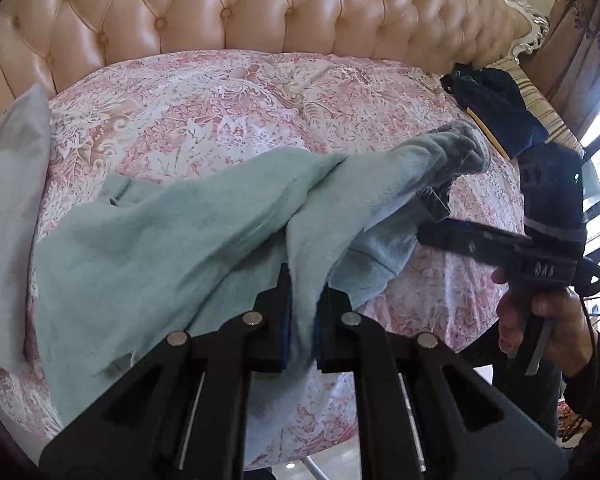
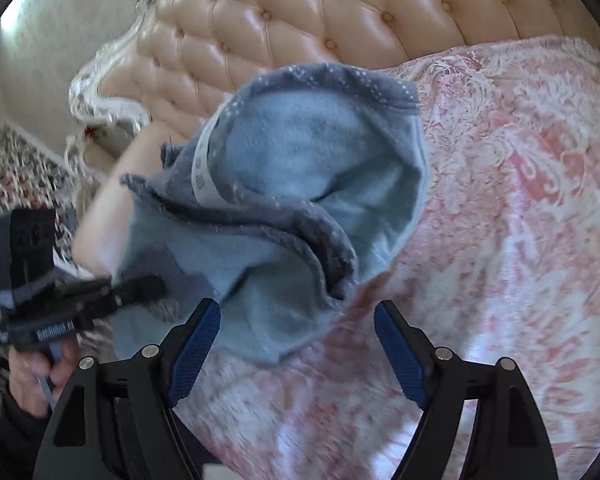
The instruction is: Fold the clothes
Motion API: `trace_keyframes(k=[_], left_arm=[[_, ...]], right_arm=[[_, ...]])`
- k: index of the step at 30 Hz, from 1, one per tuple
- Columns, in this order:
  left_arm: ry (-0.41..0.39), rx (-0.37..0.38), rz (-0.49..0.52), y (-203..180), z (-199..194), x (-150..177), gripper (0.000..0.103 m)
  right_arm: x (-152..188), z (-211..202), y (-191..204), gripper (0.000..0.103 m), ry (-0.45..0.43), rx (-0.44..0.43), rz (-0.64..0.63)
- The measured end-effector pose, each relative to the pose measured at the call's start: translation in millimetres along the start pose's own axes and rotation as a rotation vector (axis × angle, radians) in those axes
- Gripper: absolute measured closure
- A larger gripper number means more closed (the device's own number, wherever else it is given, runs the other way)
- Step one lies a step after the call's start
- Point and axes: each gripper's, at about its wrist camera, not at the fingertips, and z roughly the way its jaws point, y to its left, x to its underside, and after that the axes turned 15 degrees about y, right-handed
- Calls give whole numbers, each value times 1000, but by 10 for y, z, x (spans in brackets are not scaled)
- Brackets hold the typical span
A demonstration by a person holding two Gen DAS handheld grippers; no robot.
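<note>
A pale teal fleece garment (image 1: 172, 232) lies spread on the pink floral bedspread (image 1: 228, 112). My left gripper (image 1: 302, 312) is shut on a bunched fold of it and lifts it off the bed. Its grey-trimmed waistband end (image 1: 460, 148) hangs raised at the right. In the right wrist view the same waistband opening (image 2: 300, 168) hangs close in front. My right gripper (image 2: 298, 344) is open, its blue pads (image 2: 196, 348) wide apart just below the cloth, holding nothing. The right gripper also shows in the left wrist view (image 1: 420, 236), reaching toward the cloth.
A tufted peach headboard (image 1: 260, 12) backs the bed. A dark blue folded garment (image 1: 496, 108) lies at the bed's far right. A pale grey pillow (image 1: 12, 184) lies at the left edge. Window and curtain stand at the right (image 1: 596, 80).
</note>
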Motion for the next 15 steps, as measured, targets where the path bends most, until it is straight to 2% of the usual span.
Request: trace_keyframes(k=[1, 2, 3, 9, 11, 13, 15], left_arm=[[-1, 2, -1, 4, -8, 13, 93], [-6, 10, -5, 8, -32, 29, 93], [-12, 19, -9, 13, -57, 45, 93], [-59, 50, 20, -216, -364, 191, 93], [-85, 121, 21, -380, -551, 276, 93], [-111, 168, 49, -617, -730, 369, 93], [-144, 255, 70, -908, -899, 454, 93]], right_arm=[[17, 50, 5, 49, -6, -17, 4], [5, 20, 28, 64, -15, -22, 4], [-19, -50, 61, 96, -27, -20, 3], [-166, -466, 260, 97, -95, -11, -9], [-215, -605, 326, 97, -117, -8, -13], [-241, -907, 462, 97, -155, -1, -36], [-218, -1271, 602, 97, -192, 22, -64]])
